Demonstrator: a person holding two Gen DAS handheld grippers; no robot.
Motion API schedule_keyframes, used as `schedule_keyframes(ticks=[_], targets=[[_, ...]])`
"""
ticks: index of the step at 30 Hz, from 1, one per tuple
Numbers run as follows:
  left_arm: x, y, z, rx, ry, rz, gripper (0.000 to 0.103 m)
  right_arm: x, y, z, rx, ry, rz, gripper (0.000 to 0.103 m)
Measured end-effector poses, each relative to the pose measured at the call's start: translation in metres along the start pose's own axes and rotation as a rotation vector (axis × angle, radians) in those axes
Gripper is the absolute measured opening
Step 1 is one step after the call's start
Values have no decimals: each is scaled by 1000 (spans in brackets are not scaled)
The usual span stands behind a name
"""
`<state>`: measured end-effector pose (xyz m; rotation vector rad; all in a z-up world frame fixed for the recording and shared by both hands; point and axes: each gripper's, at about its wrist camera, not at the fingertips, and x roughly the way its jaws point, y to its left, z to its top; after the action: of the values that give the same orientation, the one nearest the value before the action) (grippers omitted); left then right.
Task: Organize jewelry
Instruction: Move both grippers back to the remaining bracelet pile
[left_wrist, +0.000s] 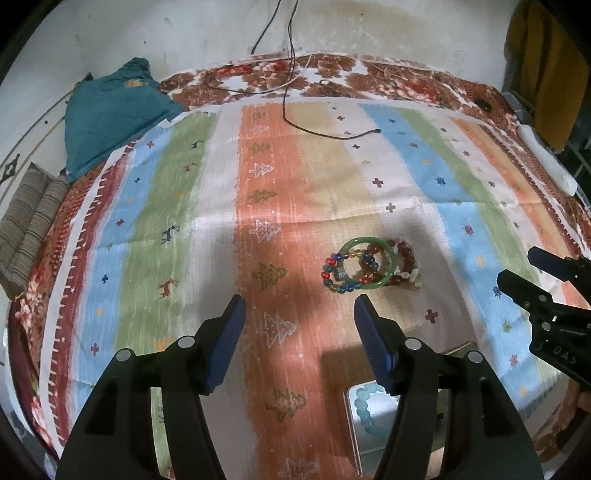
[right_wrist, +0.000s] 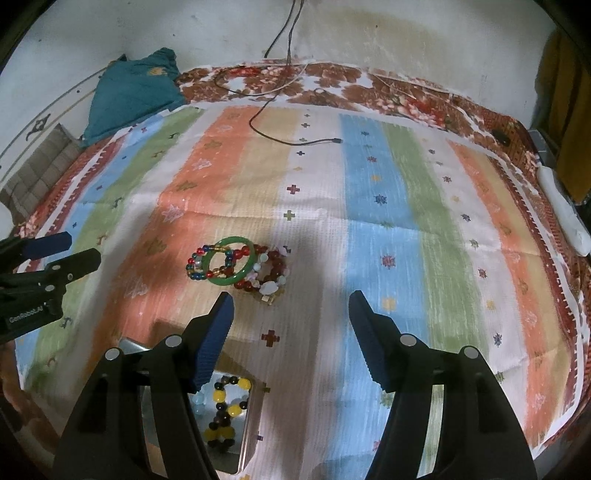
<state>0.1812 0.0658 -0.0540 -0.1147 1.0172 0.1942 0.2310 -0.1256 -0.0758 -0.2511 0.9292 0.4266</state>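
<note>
1. A green bangle (right_wrist: 229, 261) lies flat on the striped cloth (right_wrist: 369, 192), on its orange-and-cream part.
2. A multicoloured bead bracelet (right_wrist: 201, 264) lies partly under the bangle, at its left side in the right wrist view.
3. A dark red bead bracelet (right_wrist: 273, 271) with pale stones touches the bangle on the opposite side.
4. A metal box (right_wrist: 243, 435) sits nearer the cameras than the bangle; it holds a yellow-and-black bead string (right_wrist: 225, 410) and a pale blue bead bracelet (left_wrist: 364, 402).
5. The left gripper (left_wrist: 299, 325) hangs above the cloth just short of the bangle, released, with nothing between its blue pads.
6. The right gripper (right_wrist: 290, 321) hangs beside the bangle, likewise spread and empty.
7. A black cable (right_wrist: 280, 136) lies beyond the bangle, towards the wall.
8. A teal cloth bundle (left_wrist: 110, 114) sits far beyond the bangle on the bed, near the wall.
</note>
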Motion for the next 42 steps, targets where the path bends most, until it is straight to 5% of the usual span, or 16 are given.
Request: schedule_keyframes(ticks=[42], targets=[[102,-5,37,65,181,-7,62,116,-10,37,18,198,15,65]])
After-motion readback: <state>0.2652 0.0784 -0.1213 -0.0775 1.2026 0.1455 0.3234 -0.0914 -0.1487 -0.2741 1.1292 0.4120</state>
